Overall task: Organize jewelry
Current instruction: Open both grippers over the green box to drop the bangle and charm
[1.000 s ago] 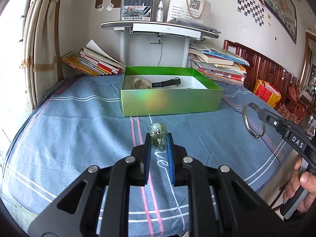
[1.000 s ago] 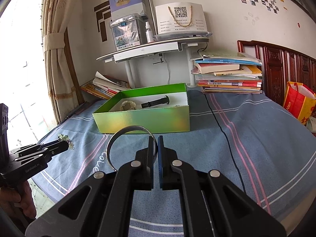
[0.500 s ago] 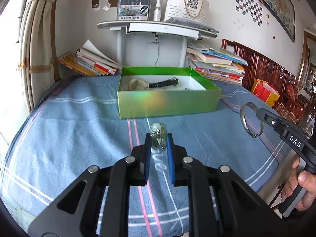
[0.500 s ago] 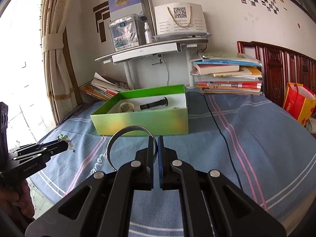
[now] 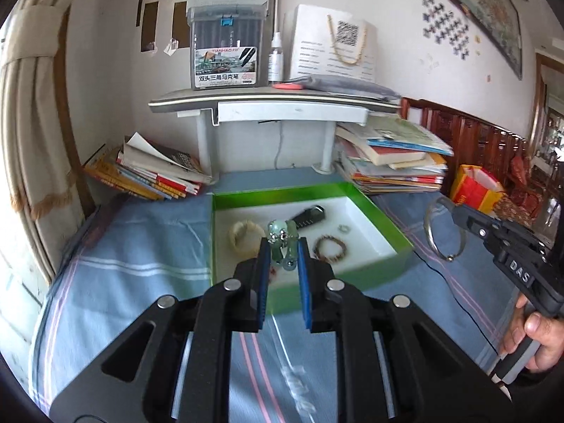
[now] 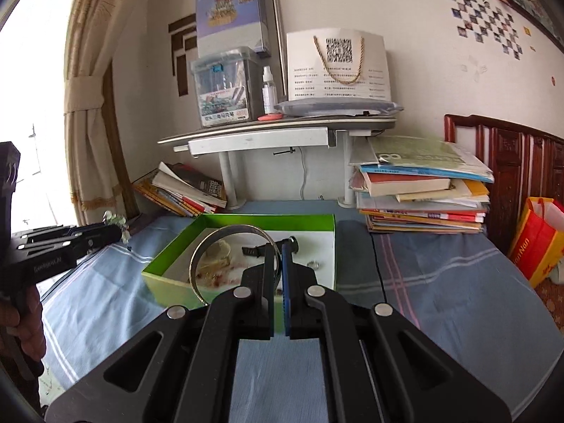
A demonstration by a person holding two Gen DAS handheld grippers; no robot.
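Note:
My left gripper (image 5: 283, 246) is shut on a pale green bead ornament (image 5: 281, 237) and holds it above the near part of the green box (image 5: 384, 216). My right gripper (image 6: 277, 250) is shut on a silver bangle (image 6: 204, 246), near the box's front wall (image 6: 158, 283); the bangle also shows in the left wrist view (image 5: 430, 229). In the box lie a cream bracelet (image 5: 243, 234), a black watch (image 5: 310, 215), a brown bead bracelet (image 5: 329, 246) and a small ring (image 5: 343, 228).
The box stands on a blue striped cloth (image 5: 116, 268). Behind it stands a small white desk shelf (image 5: 275, 105) with a marker case and a paper bag. Book stacks lie at left (image 5: 151, 172) and right (image 5: 394, 162). A black cable (image 5: 454, 292) runs on the cloth.
Both grippers have moved forward and up toward the green box with their items still held. The box now sits much closer, with its inside in view below the left gripper.

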